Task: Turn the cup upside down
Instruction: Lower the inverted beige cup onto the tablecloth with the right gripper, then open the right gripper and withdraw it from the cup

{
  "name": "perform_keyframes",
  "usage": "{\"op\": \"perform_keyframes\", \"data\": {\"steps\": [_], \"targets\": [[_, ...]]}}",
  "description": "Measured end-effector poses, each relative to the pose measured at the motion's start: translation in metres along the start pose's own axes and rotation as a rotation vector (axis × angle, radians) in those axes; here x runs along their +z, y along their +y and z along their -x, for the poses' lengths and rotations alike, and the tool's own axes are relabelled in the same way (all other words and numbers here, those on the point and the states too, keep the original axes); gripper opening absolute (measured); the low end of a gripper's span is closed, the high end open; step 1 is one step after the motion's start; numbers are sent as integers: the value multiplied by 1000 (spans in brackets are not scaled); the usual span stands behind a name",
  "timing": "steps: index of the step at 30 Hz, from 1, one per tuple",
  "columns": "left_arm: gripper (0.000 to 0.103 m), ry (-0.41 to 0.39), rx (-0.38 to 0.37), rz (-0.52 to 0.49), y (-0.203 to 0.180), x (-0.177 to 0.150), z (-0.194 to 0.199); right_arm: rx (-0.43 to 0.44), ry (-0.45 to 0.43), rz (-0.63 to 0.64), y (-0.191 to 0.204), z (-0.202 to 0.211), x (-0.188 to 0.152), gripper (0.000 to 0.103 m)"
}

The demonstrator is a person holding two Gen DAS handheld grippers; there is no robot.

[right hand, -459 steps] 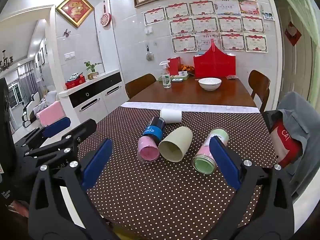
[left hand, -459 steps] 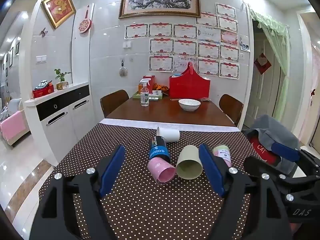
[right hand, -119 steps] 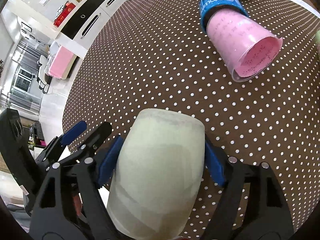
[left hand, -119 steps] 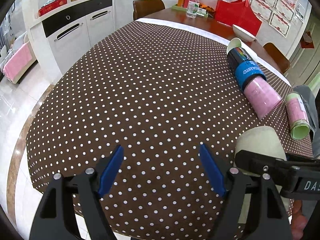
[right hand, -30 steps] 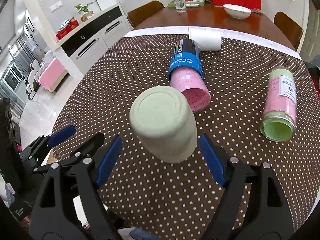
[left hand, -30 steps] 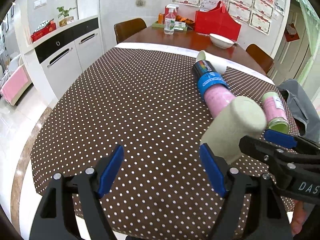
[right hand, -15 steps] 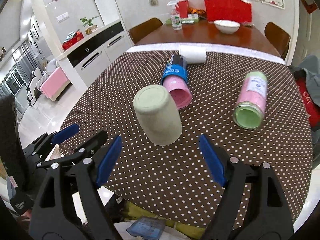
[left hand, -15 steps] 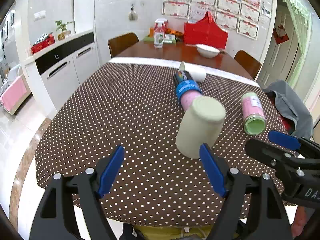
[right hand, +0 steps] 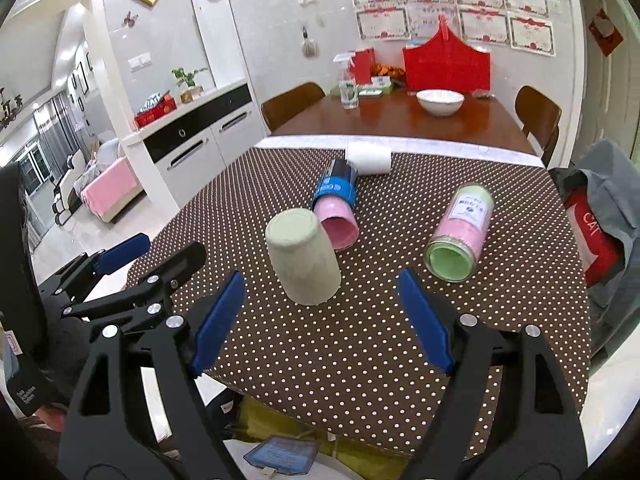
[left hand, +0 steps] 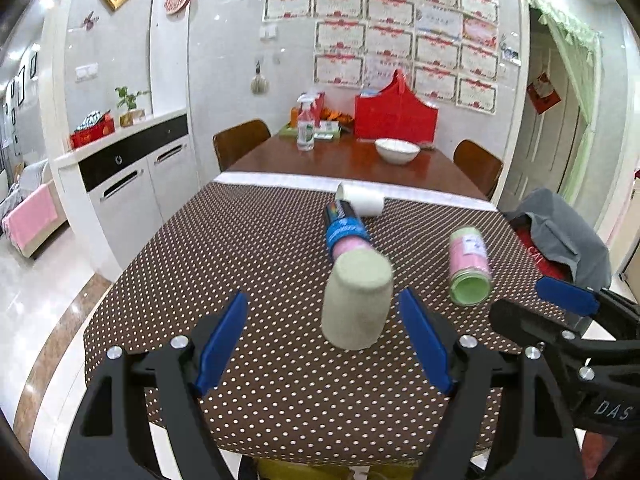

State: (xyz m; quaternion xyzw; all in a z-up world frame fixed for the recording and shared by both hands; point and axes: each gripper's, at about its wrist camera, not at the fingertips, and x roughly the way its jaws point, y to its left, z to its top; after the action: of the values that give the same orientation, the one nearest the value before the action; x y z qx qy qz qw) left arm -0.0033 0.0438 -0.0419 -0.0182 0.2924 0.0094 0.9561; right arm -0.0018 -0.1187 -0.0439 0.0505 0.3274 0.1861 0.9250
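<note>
I am pulling my right gripper (right hand: 320,320), jaws now spread and empty, back from the beige cup (right hand: 302,256) standing mouth-down at frame centre, so the flip looks done

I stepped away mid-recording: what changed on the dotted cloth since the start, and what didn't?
The beige cup, which first lay on its side, was gripped by the right gripper, turned over, and released; it now stands mouth-down. Both grippers are open, including the left gripper. The pink cup, green-lidded jar and white cup stayed put.
</note>
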Motion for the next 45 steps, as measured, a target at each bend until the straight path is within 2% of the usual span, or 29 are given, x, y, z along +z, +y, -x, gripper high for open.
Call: {"op": "perform_keyframes", "data": {"steps": [12, 29, 30, 31, 45], "targets": [[77, -130, -23, -39, -26, 6, 42, -13, -134, 0, -8, 44, 0, 80], [77, -261, -7, -17, -26, 10, 82, 27, -268, 44, 1, 79, 3, 91], [81, -268, -2, -10, -25, 10, 84, 30, -276, 48, 2, 80, 3, 91], [83, -271, -1, -5, -24, 10, 84, 31, -280, 50, 3, 81, 3, 92], [84, -248, 12, -20, -21, 10, 79, 11, -264, 56, 4, 77, 1, 92]]}}
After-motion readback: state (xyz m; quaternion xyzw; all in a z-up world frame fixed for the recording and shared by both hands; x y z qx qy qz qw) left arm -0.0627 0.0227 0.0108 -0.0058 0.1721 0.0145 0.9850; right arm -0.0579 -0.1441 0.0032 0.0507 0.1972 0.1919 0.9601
